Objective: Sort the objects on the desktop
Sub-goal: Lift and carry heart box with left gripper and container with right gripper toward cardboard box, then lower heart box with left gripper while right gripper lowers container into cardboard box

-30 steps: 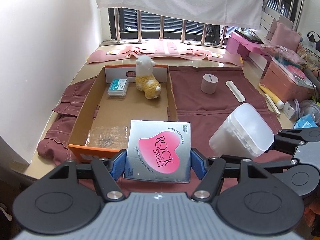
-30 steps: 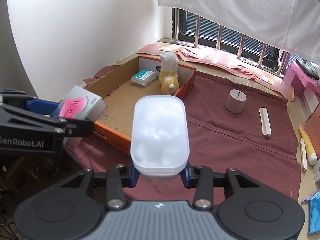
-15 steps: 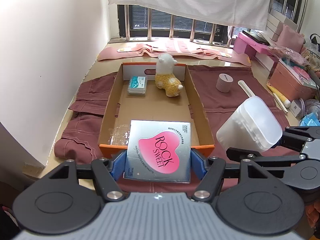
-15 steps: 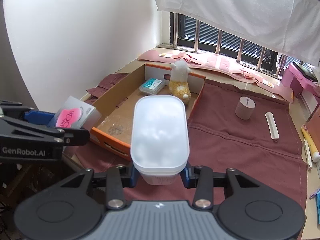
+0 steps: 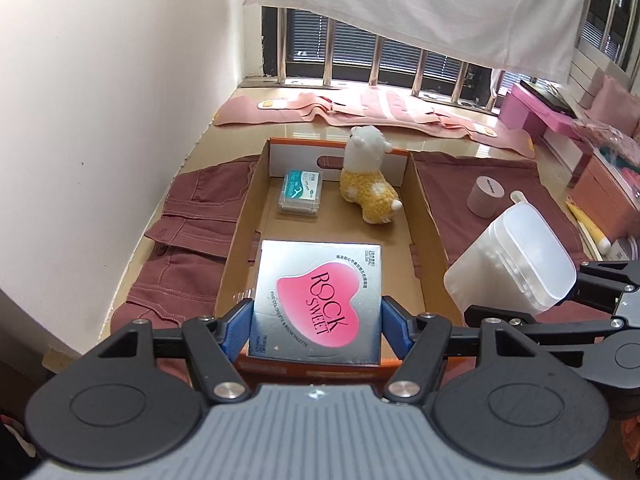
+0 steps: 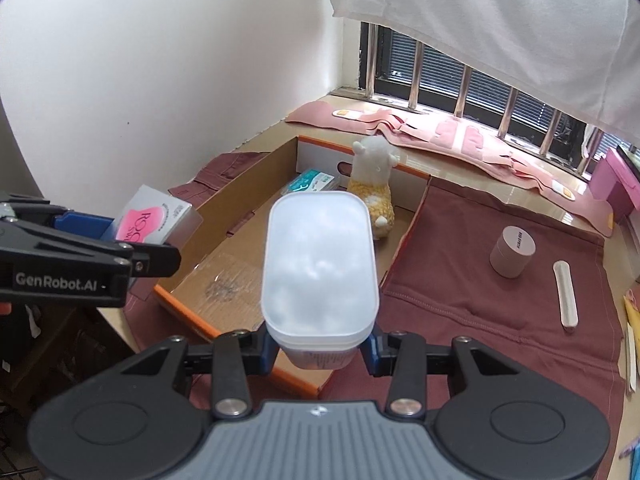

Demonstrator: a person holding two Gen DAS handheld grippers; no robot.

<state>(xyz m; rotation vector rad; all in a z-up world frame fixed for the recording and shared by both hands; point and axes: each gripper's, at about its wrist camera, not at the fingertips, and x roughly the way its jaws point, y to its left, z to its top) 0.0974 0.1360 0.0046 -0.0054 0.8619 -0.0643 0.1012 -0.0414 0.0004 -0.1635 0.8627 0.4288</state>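
My left gripper [image 5: 316,330] is shut on a silver box with a pink heart label [image 5: 318,304], held above the near end of the open cardboard box [image 5: 428,236]. That silver box [image 6: 154,218] also shows at the left of the right wrist view. My right gripper [image 6: 320,350] is shut on a translucent white lidded container [image 6: 318,268], which hangs over the cardboard box's near right corner [image 6: 304,384]. The container [image 5: 516,258] appears at the right in the left wrist view. Inside the box lie a plush alpaca [image 5: 370,176] and a small clear case [image 5: 302,192].
A dark red cloth [image 6: 480,292] covers the table right of the box, with a pink cylinder [image 6: 512,252] and a white flat stick [image 6: 566,292] on it. White wall [image 5: 100,120] on the left, barred window [image 5: 400,60] behind. Pink boxes [image 5: 600,184] crowd the far right.
Both grippers have moved left and forward with their loads; the cardboard box now lies straight ahead of the left gripper, and the container hangs over the box's near corner.
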